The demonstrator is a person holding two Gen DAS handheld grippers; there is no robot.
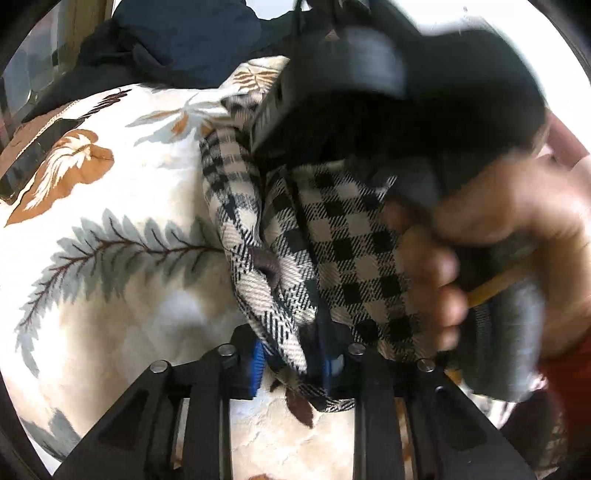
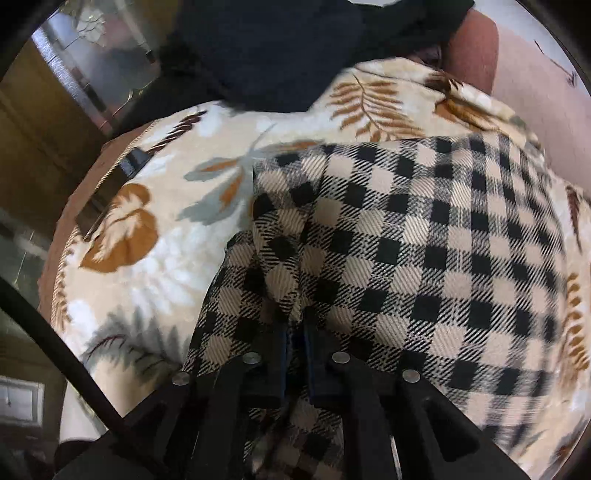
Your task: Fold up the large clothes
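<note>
A black-and-cream checked garment (image 1: 351, 229) lies bunched on a leaf-printed blanket (image 1: 110, 258). My left gripper (image 1: 293, 363) is shut on a folded edge of it, and the cloth fills the gap between the blue pads. A person's hand (image 1: 498, 221) holds the other gripper's black body (image 1: 406, 92) just to the right, above the same cloth. In the right wrist view the checked garment (image 2: 424, 240) spreads wide over the blanket (image 2: 166, 221). My right gripper (image 2: 295, 347) is shut on a raised pleat of it.
A pile of dark navy clothing (image 1: 192, 33) (image 2: 266, 48) sits at the blanket's far side. A black strip (image 2: 110, 192) lies on the blanket's left edge. Wooden furniture with glass (image 2: 37, 147) stands to the left, and a pinkish-brown cushion (image 2: 517, 74) at the far right.
</note>
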